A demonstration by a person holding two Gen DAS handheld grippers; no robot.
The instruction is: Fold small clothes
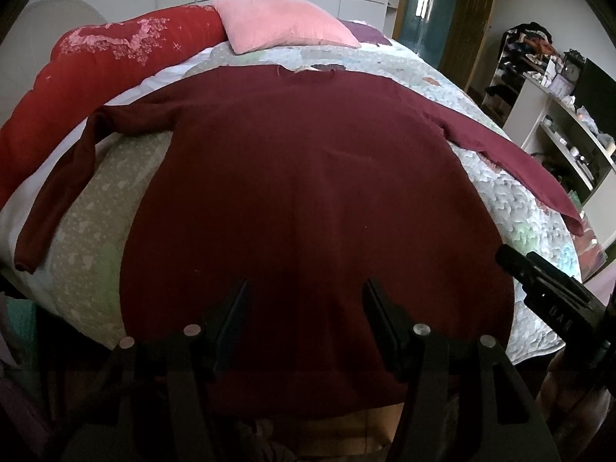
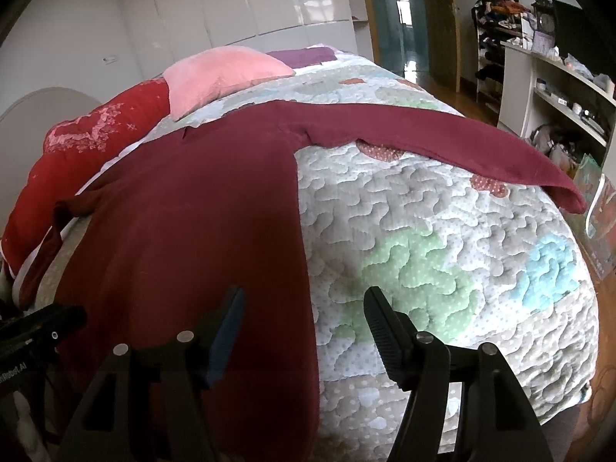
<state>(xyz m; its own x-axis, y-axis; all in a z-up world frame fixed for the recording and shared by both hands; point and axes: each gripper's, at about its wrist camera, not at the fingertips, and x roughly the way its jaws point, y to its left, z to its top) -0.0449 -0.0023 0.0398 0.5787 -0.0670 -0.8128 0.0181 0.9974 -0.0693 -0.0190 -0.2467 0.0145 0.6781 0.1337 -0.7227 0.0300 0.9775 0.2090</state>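
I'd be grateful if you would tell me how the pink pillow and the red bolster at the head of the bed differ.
The pink pillow is plain pale pink; the red bolster is deep red with a pale flower-like pattern. The pillow is squarish with pointed corners, whereas the bolster is long and rounded, running along the bed's edge. The pillow overlaps one end of the bolster, while the bolster lies beside the maroon sweater's sleeve. Both are soft bedding on the quilt.

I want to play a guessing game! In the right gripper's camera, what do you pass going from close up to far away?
Right gripper → maroon sweater lying flat on the quilt → pink pillow → glossy white wardrobe.
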